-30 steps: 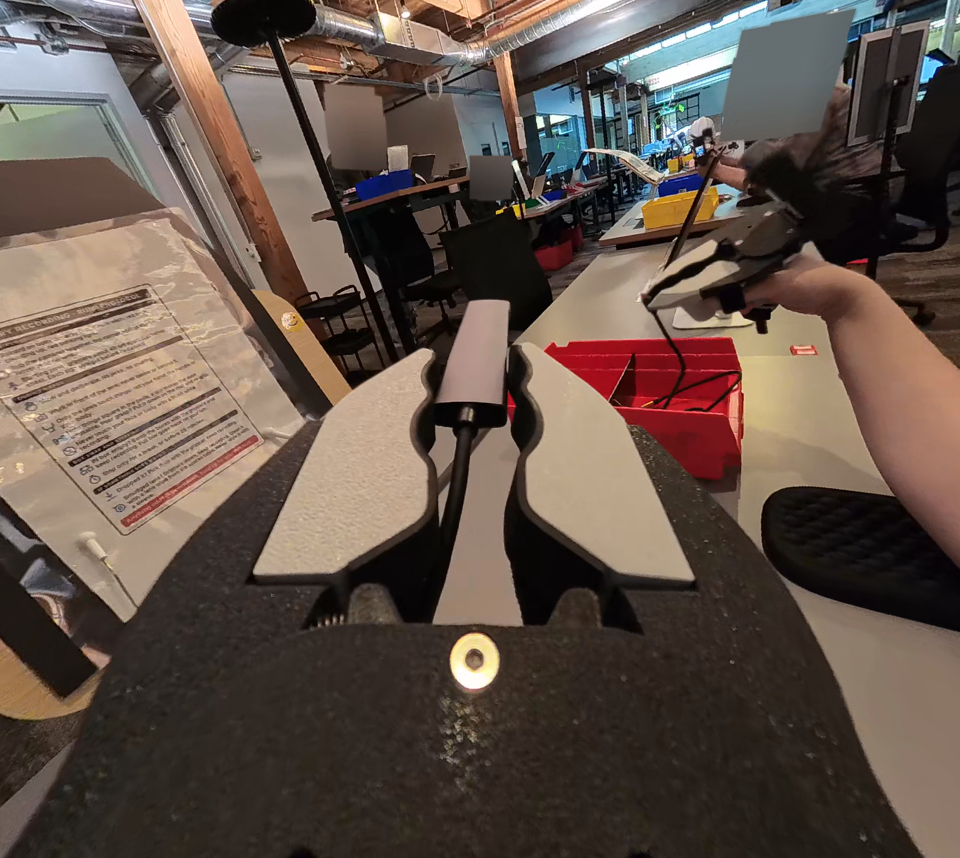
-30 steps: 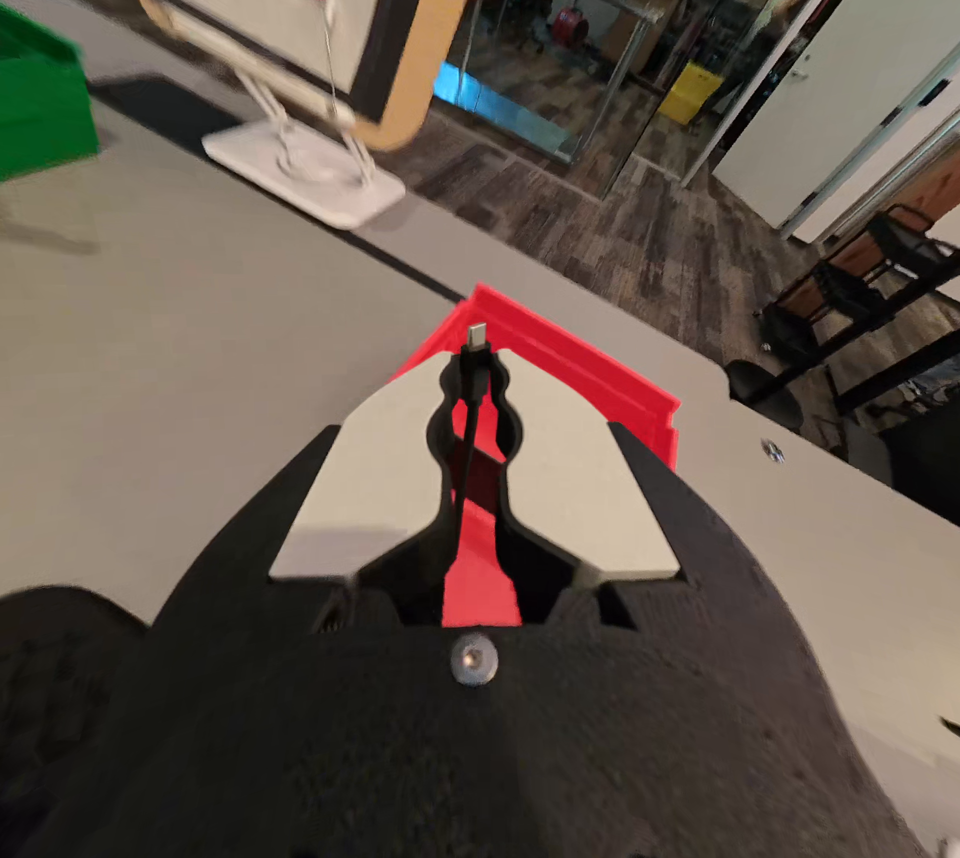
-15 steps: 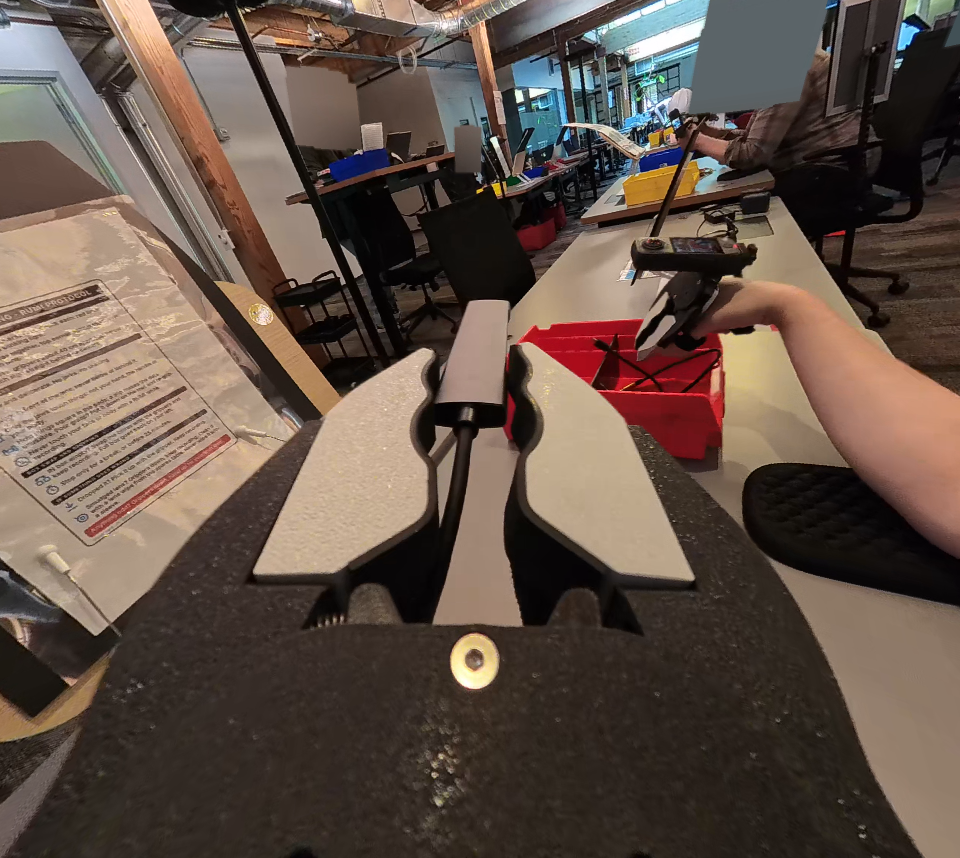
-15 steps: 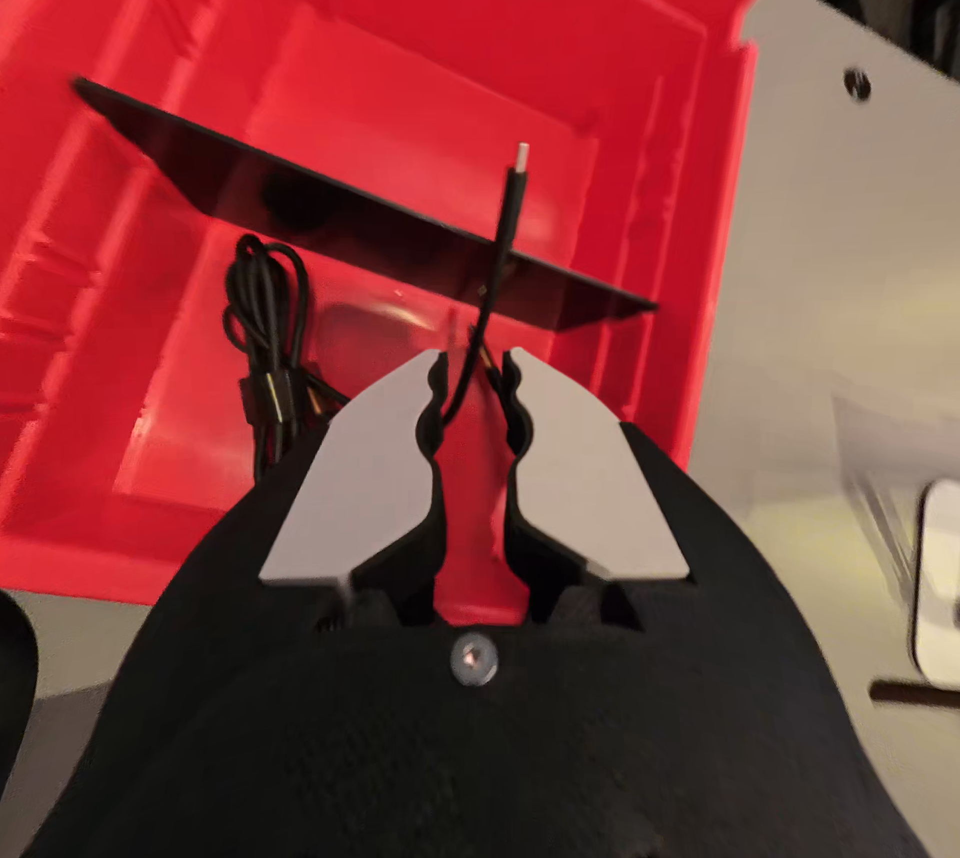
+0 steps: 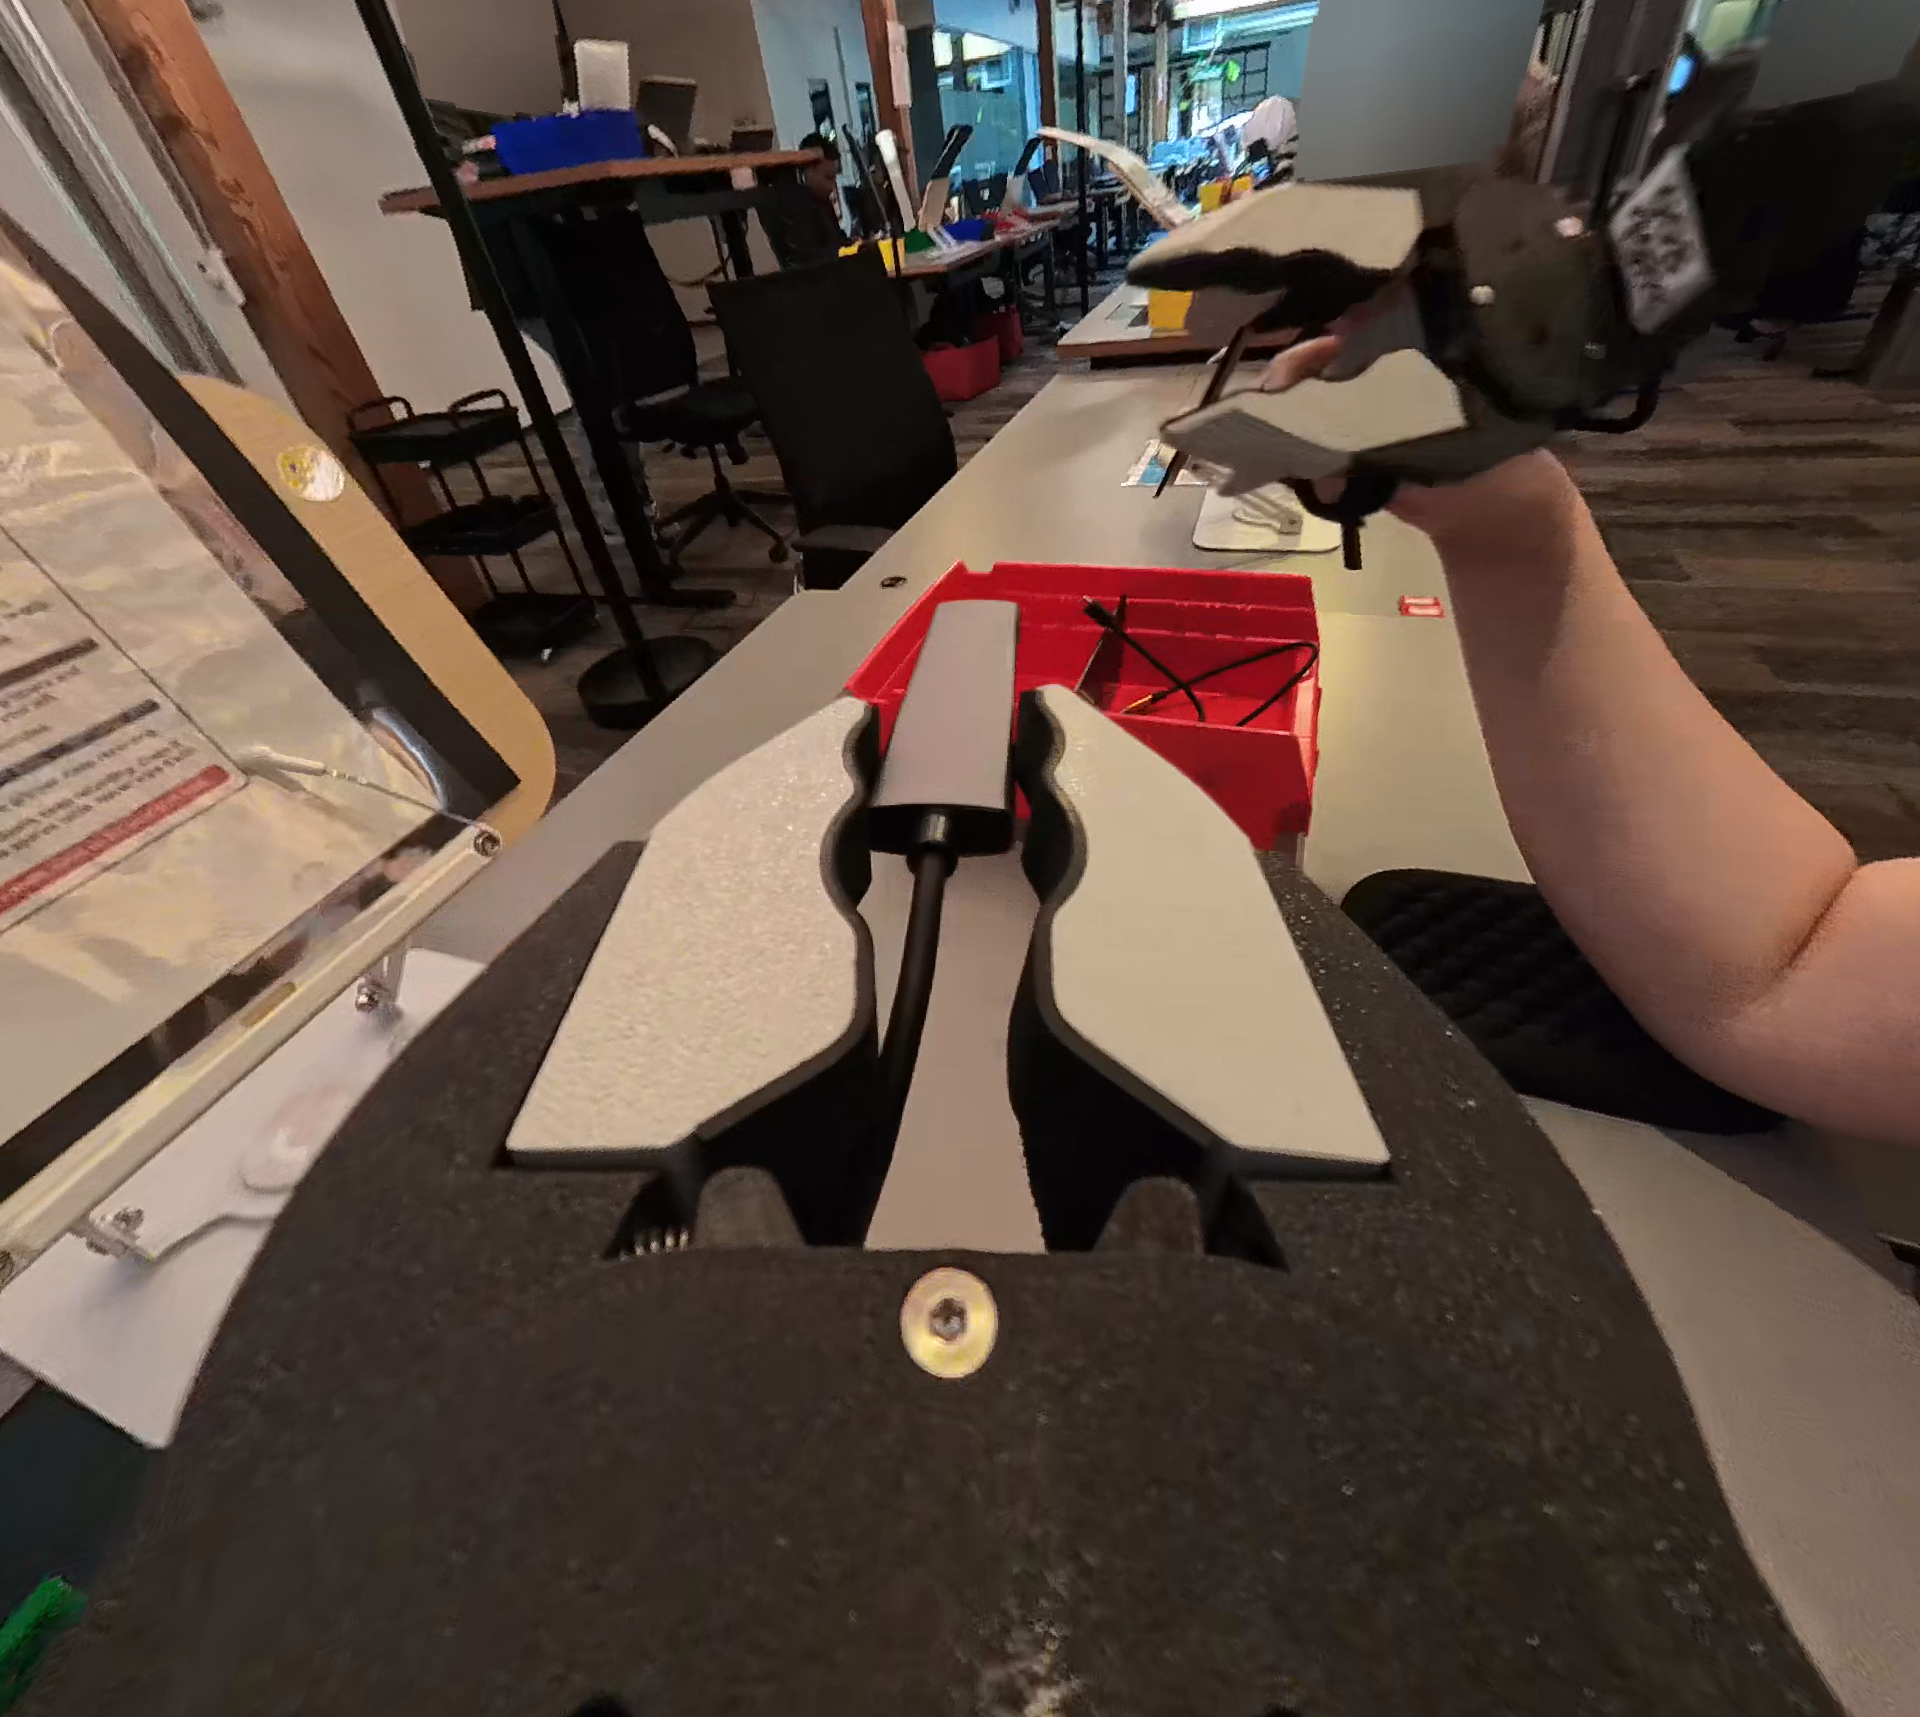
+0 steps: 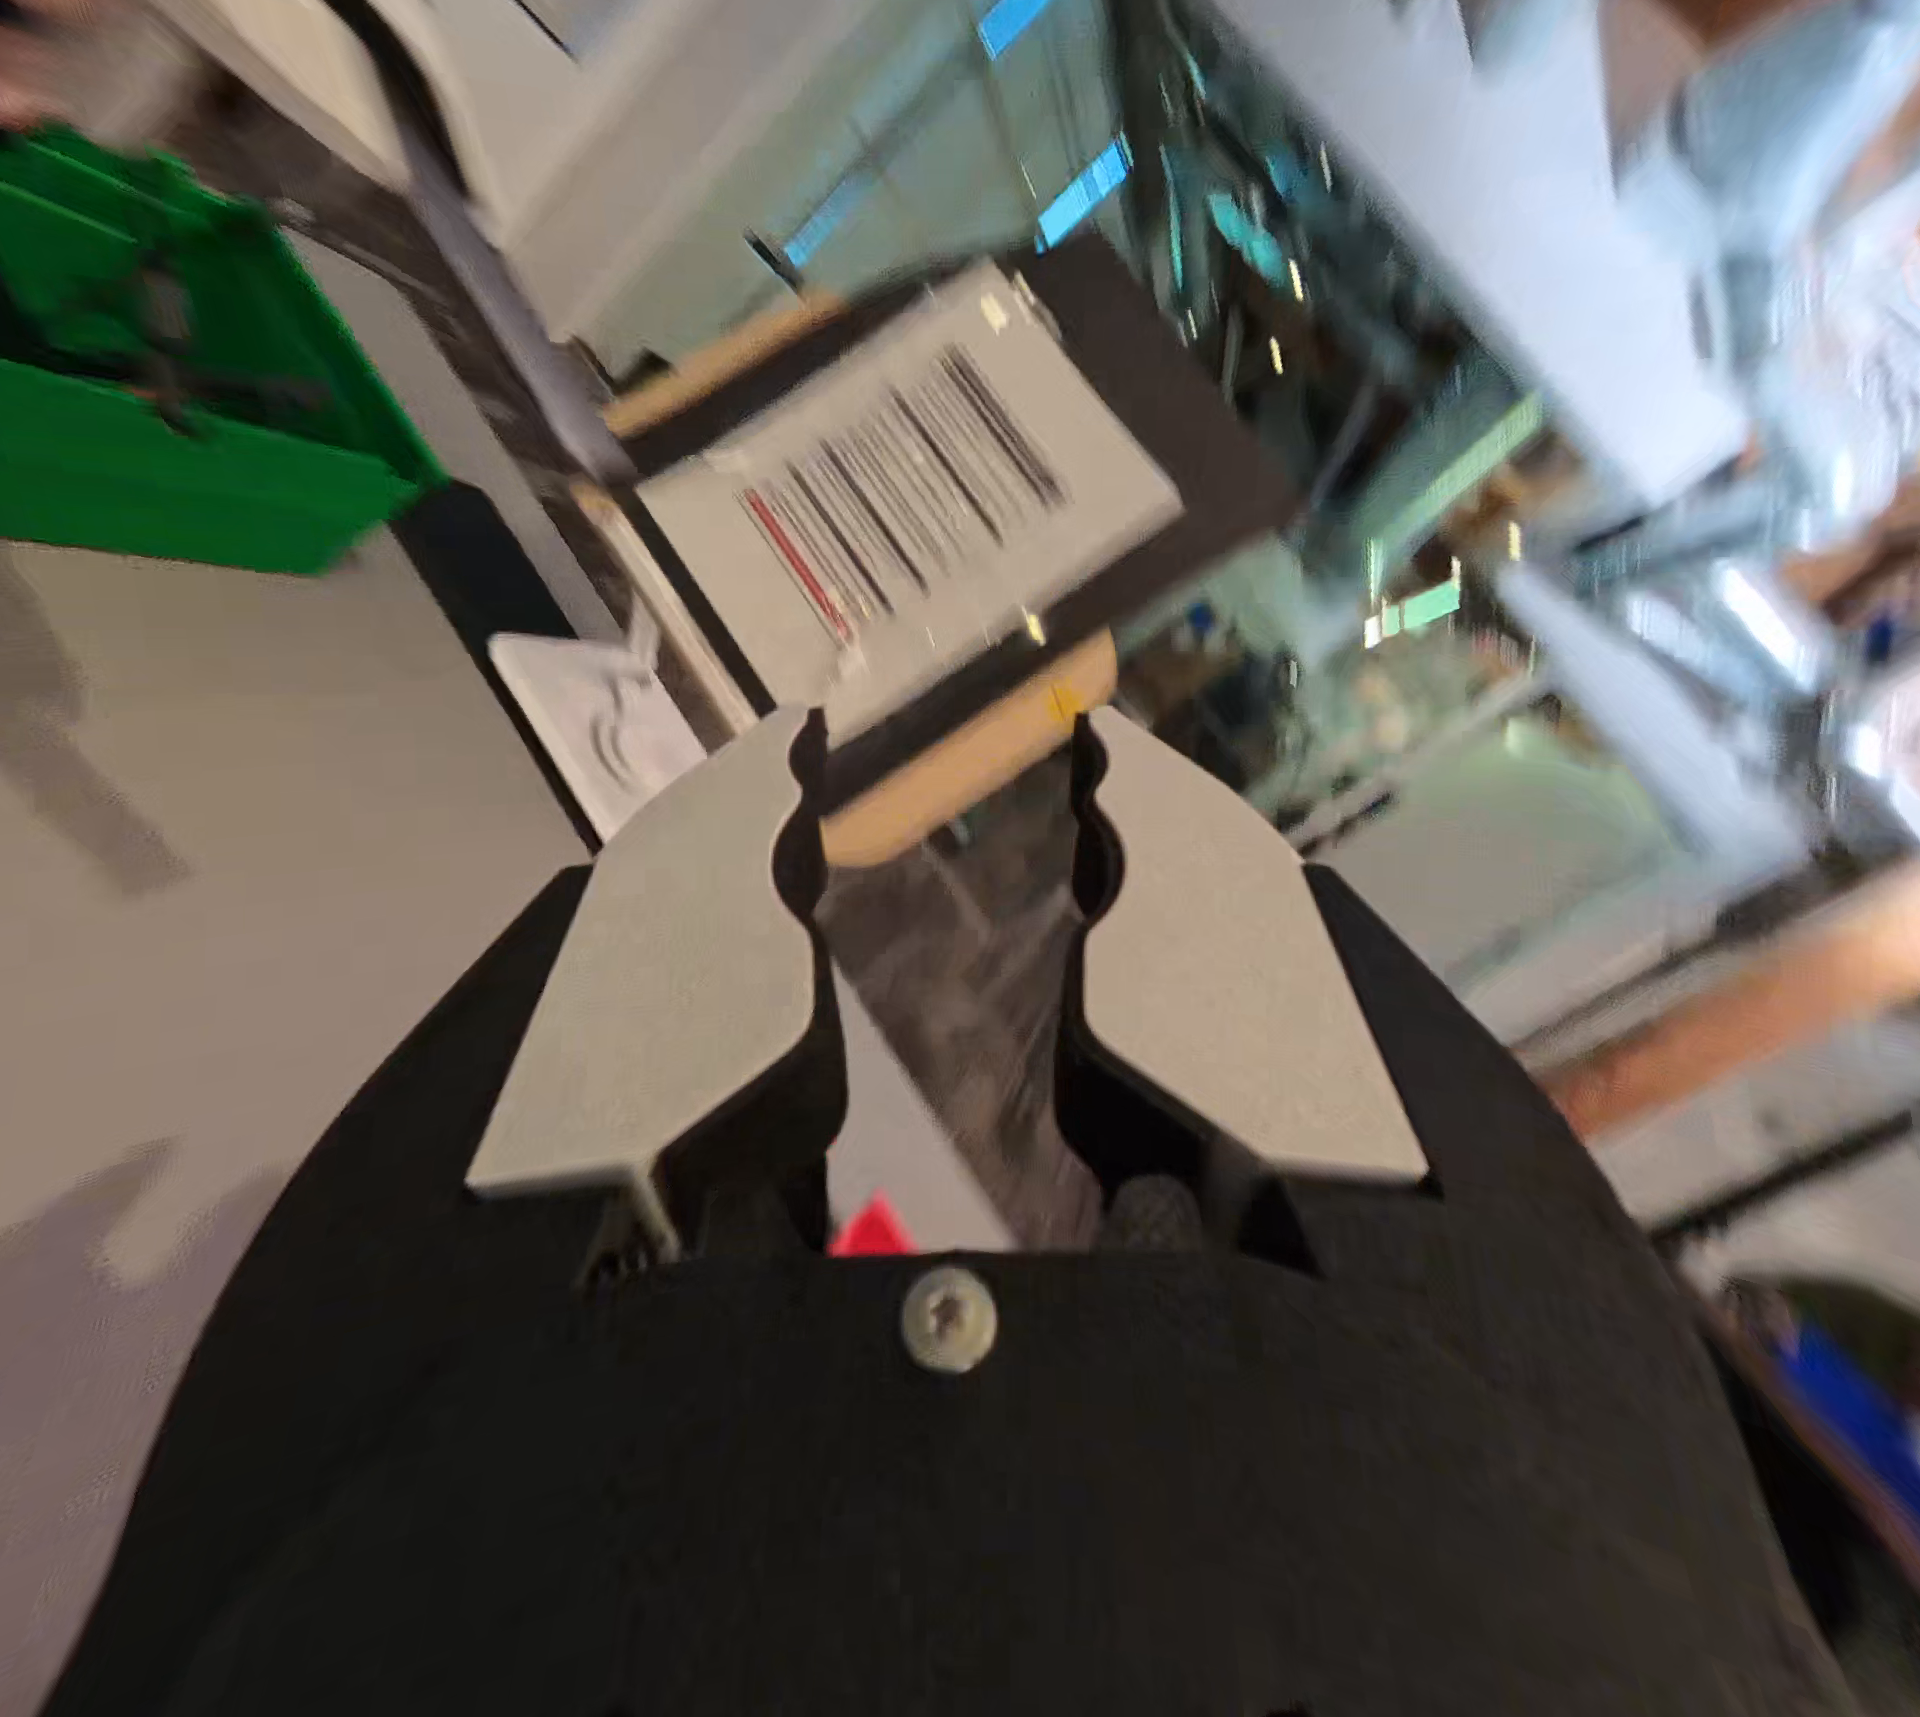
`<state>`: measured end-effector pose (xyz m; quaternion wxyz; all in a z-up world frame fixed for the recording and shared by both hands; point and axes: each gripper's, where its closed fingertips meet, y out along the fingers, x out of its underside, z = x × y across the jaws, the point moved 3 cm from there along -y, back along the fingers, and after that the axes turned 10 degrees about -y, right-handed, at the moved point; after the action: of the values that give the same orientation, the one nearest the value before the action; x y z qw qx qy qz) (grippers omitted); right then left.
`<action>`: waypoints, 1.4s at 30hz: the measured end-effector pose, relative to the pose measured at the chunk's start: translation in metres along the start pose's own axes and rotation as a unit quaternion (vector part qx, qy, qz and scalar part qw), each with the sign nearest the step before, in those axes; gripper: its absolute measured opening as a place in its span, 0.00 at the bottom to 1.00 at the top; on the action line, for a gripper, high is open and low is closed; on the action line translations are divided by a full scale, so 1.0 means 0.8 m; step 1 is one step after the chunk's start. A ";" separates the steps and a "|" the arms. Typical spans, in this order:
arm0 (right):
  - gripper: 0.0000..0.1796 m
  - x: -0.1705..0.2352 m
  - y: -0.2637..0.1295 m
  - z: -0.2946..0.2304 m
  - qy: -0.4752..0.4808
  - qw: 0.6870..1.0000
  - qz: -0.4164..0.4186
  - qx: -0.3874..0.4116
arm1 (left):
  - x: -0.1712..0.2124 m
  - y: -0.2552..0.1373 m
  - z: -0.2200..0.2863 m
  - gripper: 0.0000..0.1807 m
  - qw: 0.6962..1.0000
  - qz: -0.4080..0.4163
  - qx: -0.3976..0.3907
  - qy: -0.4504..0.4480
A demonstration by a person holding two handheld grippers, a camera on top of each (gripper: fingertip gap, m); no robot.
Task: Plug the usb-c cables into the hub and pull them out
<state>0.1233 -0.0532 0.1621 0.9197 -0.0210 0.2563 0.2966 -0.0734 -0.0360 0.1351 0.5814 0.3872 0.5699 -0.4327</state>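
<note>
While the left gripper [image 5: 943,711] clamps the grey hub [image 5: 954,717] between its fingers, with the hub's own black lead trailing back between them toward the camera, the right gripper [image 5: 1226,353] hangs in the air above and beyond the red bin [image 5: 1262,779], its fingers spread apart and holding nothing. The right wrist view confirms the wide gap, with nothing between the fingers; that view is heavily blurred, so fine detail cannot be read.

A black usb-c cable [image 5: 1195,670] lies loose in the bin's right-hand compartment, one plug end raised near the divider. The bin sits on the grey table [image 5: 1382,732], just past the hub.

Judged step: fetching a cable for the next insertion. Recommended procedure:

- Hold the hub level and motionless, with its far end clear of the bin wall.
- Lower the right gripper over the raised plug end and close on the plug body, not the flexible cord, so the connector cannot swivel.
- Align the plug with the port axis before pushing.

Which side of the hub carries the ports cannot be seen here.
</note>
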 end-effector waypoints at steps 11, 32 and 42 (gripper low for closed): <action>0.14 -0.072 0.096 -0.117 -0.219 0.973 0.049 -0.061 | 0.010 0.011 0.007 0.13 0.999 -0.020 0.033 -0.031; 0.06 0.173 -0.101 0.057 -0.042 0.958 -0.264 0.101 | -0.050 -0.043 0.013 0.31 0.977 0.143 0.110 -0.116; 0.06 0.329 -0.085 -0.041 0.074 0.913 -0.378 -0.136 | -0.033 -0.026 0.014 0.30 0.981 0.099 0.116 -0.120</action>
<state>0.3287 0.0252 -0.0017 0.9298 -0.2629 0.2540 -0.0433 -0.0888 -0.0520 0.1626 0.6369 0.4520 0.4005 -0.4793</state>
